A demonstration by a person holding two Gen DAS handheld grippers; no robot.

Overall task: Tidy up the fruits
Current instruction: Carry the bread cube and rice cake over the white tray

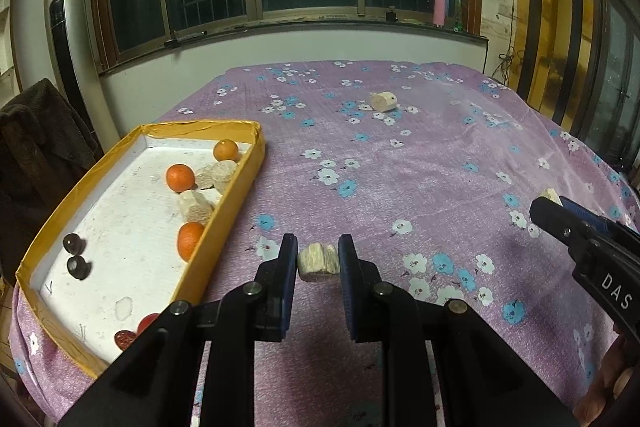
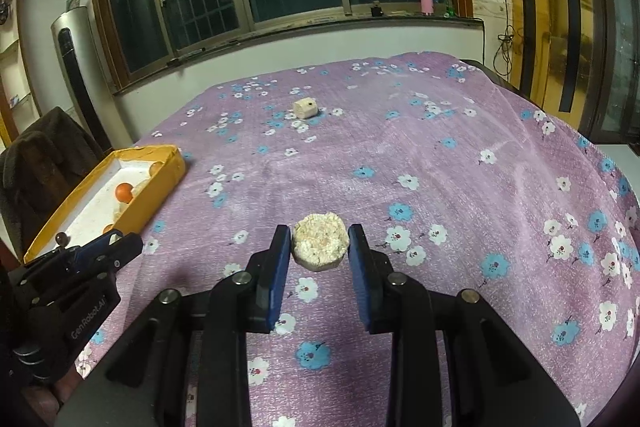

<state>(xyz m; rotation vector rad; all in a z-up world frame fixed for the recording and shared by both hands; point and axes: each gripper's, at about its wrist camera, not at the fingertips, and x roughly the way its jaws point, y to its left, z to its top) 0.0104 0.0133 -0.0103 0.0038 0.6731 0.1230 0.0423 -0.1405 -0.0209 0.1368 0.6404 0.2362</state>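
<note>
My left gripper [image 1: 318,261] is shut on a pale beige chunk [image 1: 319,262], held just above the purple floral cloth, right of the yellow box [image 1: 240,183]. The box holds oranges [image 1: 180,177], more beige chunks [image 1: 195,206], dark round fruits [image 1: 74,243] and red ones [image 1: 128,337]. My right gripper [image 2: 319,247] is shut on a round, pale chunk [image 2: 319,245] over the middle of the cloth. In the left wrist view the right gripper [image 1: 554,205] shows at the right edge; in the right wrist view the left gripper [image 2: 124,247] shows at lower left by the box [image 2: 160,187].
One more beige chunk [image 1: 384,101] [image 2: 306,108] lies on the cloth near the far side of the table. A chair draped with a dark coat [image 1: 36,147] stands left of the box. A window sill with a pink bottle [image 1: 439,7] runs behind the table.
</note>
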